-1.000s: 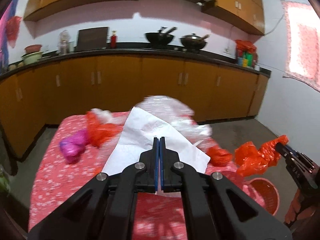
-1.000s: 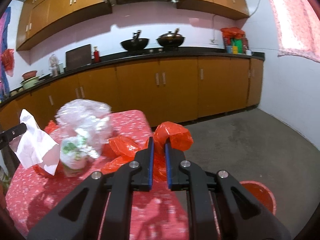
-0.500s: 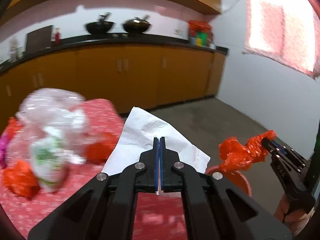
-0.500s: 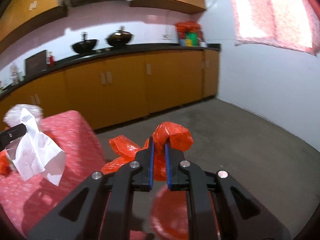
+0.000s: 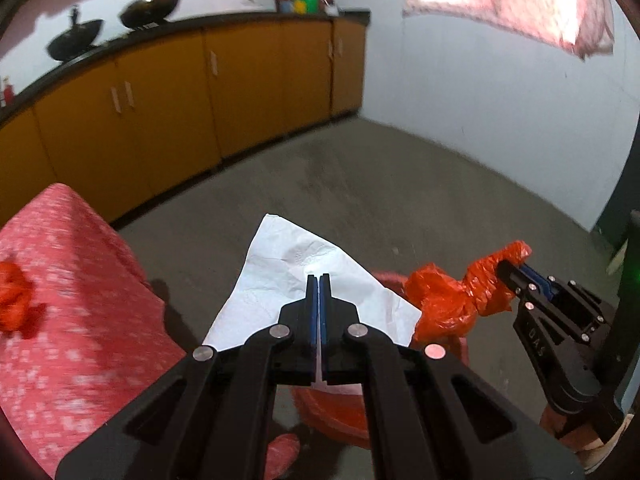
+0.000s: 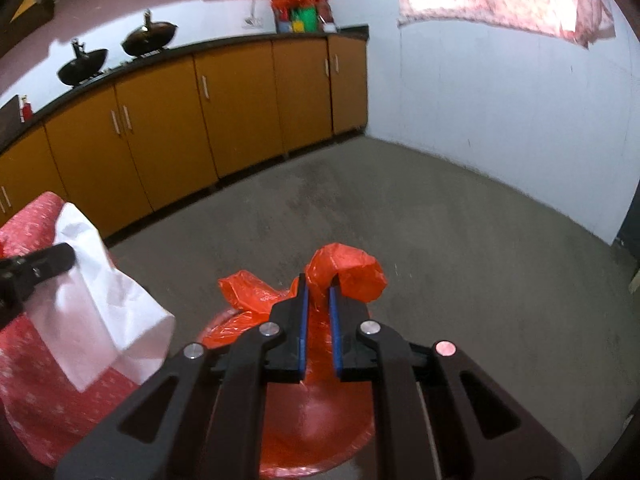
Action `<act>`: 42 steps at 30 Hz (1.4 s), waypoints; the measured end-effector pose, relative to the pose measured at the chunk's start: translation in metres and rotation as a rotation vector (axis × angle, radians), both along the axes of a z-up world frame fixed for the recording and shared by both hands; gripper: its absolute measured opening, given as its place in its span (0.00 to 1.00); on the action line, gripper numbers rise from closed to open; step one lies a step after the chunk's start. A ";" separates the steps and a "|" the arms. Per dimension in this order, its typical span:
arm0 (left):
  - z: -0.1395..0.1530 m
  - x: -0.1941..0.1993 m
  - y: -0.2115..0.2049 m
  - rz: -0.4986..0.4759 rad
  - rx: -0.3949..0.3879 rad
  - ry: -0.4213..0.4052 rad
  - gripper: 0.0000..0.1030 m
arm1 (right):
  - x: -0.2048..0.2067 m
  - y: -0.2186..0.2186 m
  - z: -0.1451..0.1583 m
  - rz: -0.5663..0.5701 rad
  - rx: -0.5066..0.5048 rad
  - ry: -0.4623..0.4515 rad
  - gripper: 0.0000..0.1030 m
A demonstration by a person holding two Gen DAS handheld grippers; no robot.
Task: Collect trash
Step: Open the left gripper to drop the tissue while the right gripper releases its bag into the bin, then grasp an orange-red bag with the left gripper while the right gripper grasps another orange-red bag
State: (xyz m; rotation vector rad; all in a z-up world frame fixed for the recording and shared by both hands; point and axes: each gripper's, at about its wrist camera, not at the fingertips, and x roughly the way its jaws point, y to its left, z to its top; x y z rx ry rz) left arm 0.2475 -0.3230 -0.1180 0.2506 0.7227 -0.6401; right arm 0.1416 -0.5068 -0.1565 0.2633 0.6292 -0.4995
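The right tool [image 5: 505, 270] bears faint embossed letters, seemingly "DAS".

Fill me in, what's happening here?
A person is clearing trash with two handheld grippers. The left gripper is shut on a white paper napkin; the right gripper is shut on a crumpled orange plastic bag. Both are held over a red bin on the floor beside the table with a red cloth. Nothing is released yet. More orange trash remains on the table.

Both tools have swung from over the table [image 5: 72, 280] to above the red bin [image 6: 312, 420].
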 end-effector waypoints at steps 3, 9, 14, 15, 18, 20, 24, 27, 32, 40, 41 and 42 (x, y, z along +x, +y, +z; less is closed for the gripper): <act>-0.021 0.004 -0.013 -0.015 0.037 0.039 0.01 | 0.005 -0.009 -0.017 0.005 0.021 0.024 0.10; -0.046 0.008 -0.028 -0.036 0.082 0.089 0.01 | 0.017 -0.014 -0.033 0.041 0.039 0.042 0.14; -0.056 0.016 -0.043 -0.044 0.095 0.116 0.01 | 0.024 -0.015 -0.042 0.056 0.063 0.049 0.15; -0.058 0.017 -0.044 -0.046 0.100 0.118 0.01 | 0.025 -0.014 -0.042 0.061 0.069 0.049 0.16; -0.064 0.020 -0.045 -0.045 0.103 0.142 0.04 | 0.022 -0.015 -0.043 0.061 0.071 0.043 0.23; -0.068 0.023 -0.044 -0.040 0.106 0.147 0.09 | 0.019 -0.013 -0.042 0.059 0.065 0.039 0.27; -0.067 0.026 -0.040 -0.025 0.098 0.143 0.23 | 0.014 -0.012 -0.036 0.054 0.053 0.029 0.30; -0.062 0.024 -0.038 -0.008 0.091 0.129 0.23 | 0.010 -0.011 -0.027 0.045 0.046 0.011 0.31; -0.041 0.023 -0.016 0.065 0.049 0.100 0.23 | 0.004 -0.010 -0.006 0.047 0.023 -0.016 0.33; 0.017 0.005 0.049 0.152 -0.055 0.023 0.32 | 0.005 0.020 0.043 0.115 0.001 -0.083 0.35; 0.025 0.002 0.062 0.169 -0.064 0.004 0.32 | 0.007 0.029 0.049 0.134 -0.001 -0.091 0.35; 0.034 -0.001 0.076 0.187 -0.075 -0.014 0.33 | 0.009 0.038 0.055 0.156 -0.003 -0.100 0.36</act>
